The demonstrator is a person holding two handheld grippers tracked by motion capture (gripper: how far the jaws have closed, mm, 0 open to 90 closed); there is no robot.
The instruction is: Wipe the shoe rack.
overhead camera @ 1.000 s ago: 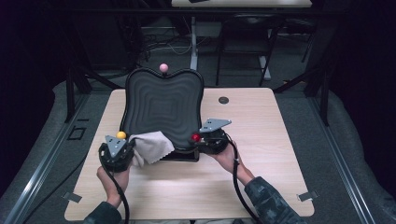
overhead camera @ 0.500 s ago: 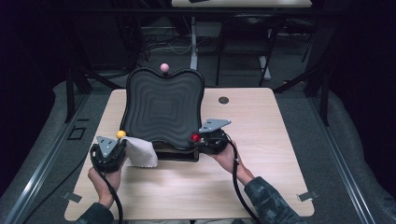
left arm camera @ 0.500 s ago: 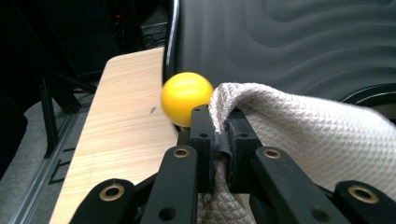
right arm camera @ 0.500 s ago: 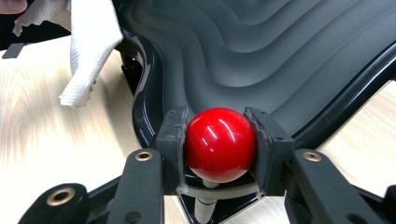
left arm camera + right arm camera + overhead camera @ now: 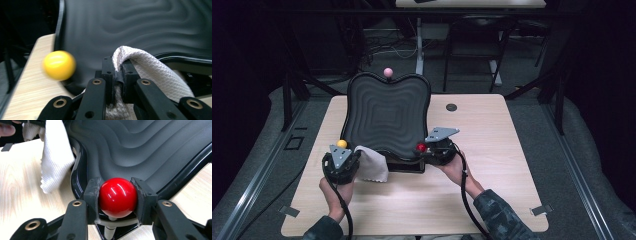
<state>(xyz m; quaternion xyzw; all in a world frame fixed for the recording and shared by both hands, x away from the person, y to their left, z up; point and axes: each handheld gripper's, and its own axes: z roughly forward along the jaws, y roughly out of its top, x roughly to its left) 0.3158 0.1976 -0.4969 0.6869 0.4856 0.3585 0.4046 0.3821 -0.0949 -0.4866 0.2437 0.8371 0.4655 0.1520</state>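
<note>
White cloth point(image 5: 371, 165), clamped in the shut left claw point(image 5: 343, 162), had been drawn back toward the board's point(image 5: 387, 115) lower-left corner since a second before, suggesting wiping underway. The red knob point(image 5: 117, 197) was kept gripped by the right claw point(image 5: 117, 200) at lower centre.

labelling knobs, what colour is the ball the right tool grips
Red, glossy: the ball sits clamped in the right tool; clearest in the right gripper view.

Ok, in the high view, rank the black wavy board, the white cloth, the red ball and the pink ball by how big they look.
1. black wavy board
2. white cloth
3. red ball and pink ball: they look alike, and the pink one sits farther away, so no ranking.
</note>
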